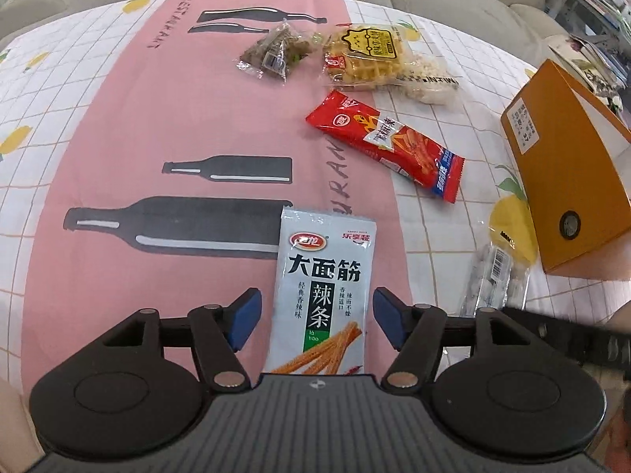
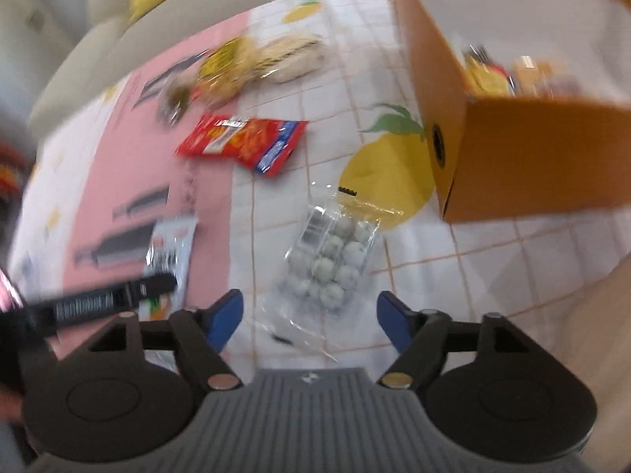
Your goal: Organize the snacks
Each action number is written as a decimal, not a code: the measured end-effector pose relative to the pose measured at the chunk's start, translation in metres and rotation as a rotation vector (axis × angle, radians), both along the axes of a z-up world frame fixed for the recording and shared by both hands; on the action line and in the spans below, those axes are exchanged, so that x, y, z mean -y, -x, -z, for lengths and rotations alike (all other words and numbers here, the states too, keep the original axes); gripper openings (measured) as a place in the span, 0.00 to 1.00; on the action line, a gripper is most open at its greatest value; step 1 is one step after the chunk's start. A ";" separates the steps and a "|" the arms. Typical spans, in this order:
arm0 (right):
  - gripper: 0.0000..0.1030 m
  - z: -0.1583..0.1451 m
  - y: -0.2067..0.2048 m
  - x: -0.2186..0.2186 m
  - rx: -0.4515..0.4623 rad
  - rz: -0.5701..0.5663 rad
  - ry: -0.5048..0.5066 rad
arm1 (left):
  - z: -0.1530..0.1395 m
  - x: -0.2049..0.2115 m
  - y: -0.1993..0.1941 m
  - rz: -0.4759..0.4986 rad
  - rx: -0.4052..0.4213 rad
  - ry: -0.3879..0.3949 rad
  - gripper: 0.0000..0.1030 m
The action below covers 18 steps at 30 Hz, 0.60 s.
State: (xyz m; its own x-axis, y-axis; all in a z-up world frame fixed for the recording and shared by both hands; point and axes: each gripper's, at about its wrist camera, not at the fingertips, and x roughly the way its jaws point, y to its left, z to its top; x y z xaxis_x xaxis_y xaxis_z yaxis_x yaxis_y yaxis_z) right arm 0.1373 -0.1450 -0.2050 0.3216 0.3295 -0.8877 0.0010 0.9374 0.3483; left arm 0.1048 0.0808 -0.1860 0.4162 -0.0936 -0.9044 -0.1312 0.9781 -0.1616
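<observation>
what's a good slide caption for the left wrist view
Open left tongs straddle a grey spicy-strip packet on the bottle-print tablecloth.

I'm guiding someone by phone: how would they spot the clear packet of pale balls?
Find the orange box on the tablecloth. Just in front of its corner, half on the printed lemon, lies the clear packet. It alone is see-through, showing round greyish balls.
</observation>
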 end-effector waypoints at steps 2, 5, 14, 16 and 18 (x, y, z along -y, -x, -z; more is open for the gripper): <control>0.71 0.006 -0.005 0.000 -0.025 0.063 0.002 | 0.002 0.002 0.002 0.019 0.012 -0.011 0.74; 0.71 0.013 -0.010 -0.006 -0.026 0.084 0.041 | 0.006 0.006 0.003 0.047 0.026 -0.020 0.74; 0.70 0.016 -0.013 -0.030 0.047 -0.005 0.146 | 0.013 0.018 0.008 0.097 0.015 -0.120 0.74; 0.69 0.017 -0.011 -0.036 0.069 -0.037 0.187 | 0.014 0.022 0.009 0.115 0.012 -0.146 0.74; 0.65 0.018 -0.009 -0.041 0.091 -0.063 0.221 | 0.014 0.024 0.008 0.124 0.008 -0.158 0.69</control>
